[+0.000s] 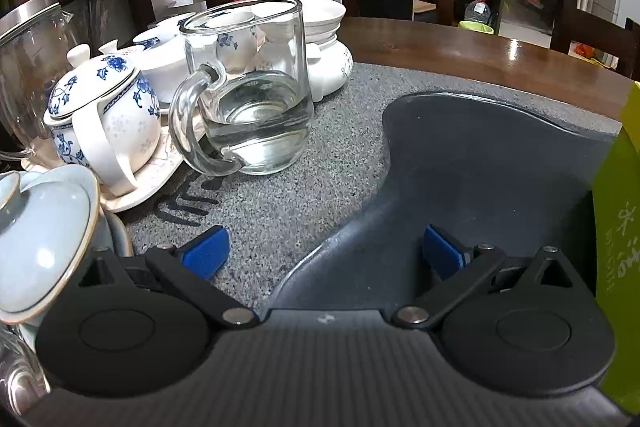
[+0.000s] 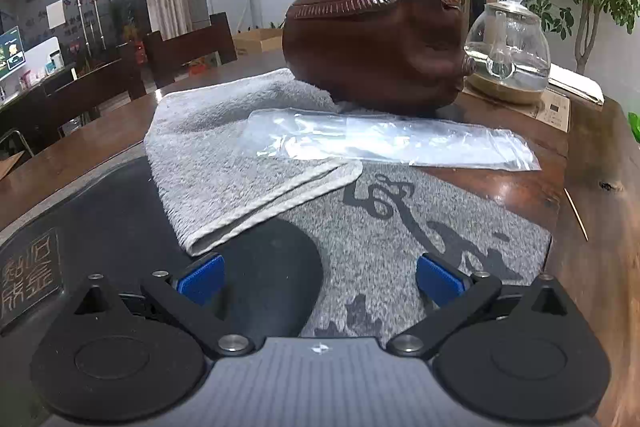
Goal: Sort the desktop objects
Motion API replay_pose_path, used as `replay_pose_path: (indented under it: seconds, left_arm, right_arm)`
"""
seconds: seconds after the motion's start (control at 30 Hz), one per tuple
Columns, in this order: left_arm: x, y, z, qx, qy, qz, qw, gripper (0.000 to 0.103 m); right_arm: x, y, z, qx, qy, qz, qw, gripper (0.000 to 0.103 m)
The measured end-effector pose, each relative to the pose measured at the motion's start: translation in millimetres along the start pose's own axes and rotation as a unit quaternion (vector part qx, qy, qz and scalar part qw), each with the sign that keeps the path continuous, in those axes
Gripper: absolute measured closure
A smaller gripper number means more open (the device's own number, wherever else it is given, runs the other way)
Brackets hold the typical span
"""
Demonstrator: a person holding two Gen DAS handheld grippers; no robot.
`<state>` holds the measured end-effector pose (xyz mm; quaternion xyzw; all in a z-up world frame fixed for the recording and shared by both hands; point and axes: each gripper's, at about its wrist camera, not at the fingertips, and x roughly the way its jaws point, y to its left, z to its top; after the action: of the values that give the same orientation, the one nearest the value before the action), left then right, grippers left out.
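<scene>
Tabletop (image 2: pixel 592 227): towel (image 2: pixel 224 163) lying centre frame, plastic bag (image 2: pixel 384 143) resting across it. Right hand-held gripper (image 2: pixel 318 281) and left hand-held gripper (image 1: pixel 326 253) both hovering wide open, holding nothing. Advise pinching the bag's near edge, avoiding the towel.

The left gripper (image 1: pixel 326 253) hangs over the grey stone tea tray (image 1: pixel 304 163), its jaws spread wide and holding nothing. Far left, a glass pitcher (image 1: pixel 256 99) part-filled with water stands just beside a blue-and-white teapot (image 1: pixel 102 111). The wooden worktop (image 1: pixel 500 55) lies beyond.
</scene>
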<state>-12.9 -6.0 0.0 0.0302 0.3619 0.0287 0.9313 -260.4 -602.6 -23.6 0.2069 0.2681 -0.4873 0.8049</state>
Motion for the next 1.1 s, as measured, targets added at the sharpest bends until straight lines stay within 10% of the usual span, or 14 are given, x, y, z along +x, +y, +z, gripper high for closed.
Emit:
replay_pose_path:
  seconds: [1.1]
  left_arm:
    - [20.0,3.6,17.3,0.000,-0.012,-0.005,0.9999,0.000]
  right_arm:
    - [18.3,13.0,8.6,-0.032,0.019,-0.048,0.998,0.000]
